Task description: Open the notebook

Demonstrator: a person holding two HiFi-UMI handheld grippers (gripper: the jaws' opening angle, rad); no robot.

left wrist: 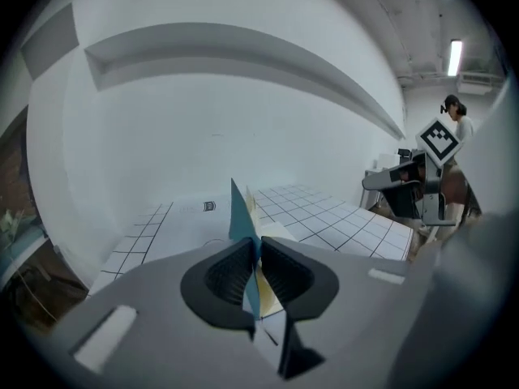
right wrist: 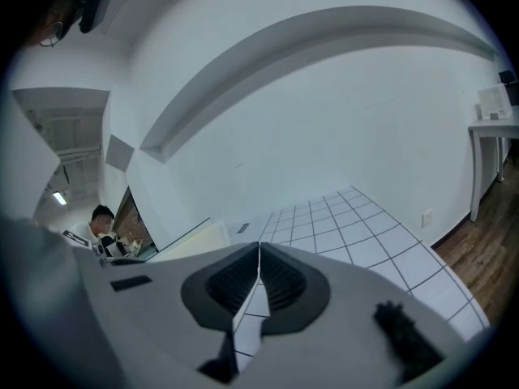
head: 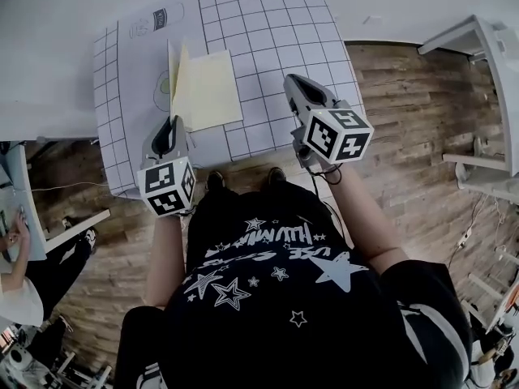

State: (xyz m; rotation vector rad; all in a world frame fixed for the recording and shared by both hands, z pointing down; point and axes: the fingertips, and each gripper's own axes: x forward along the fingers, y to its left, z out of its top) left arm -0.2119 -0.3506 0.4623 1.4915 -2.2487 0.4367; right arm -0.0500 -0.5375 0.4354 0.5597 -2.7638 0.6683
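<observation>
With our left gripper (left wrist: pixel 256 254) pinching the cover (left wrist: pixel 241 211) of the notebook (head: pixel 209 90) and our right gripper (right wrist: pixel 259 256) closed and empty, we should swing that cover over in an easy arc without loosening the pinch.

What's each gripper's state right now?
Left gripper: closed on the notebook cover, lifting it.
Right gripper: closed, holding nothing.

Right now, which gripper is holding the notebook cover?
The left gripper: its jaws pinch the blue cover, raised on edge above the yellowish pages. The right gripper is shut on nothing.
</observation>
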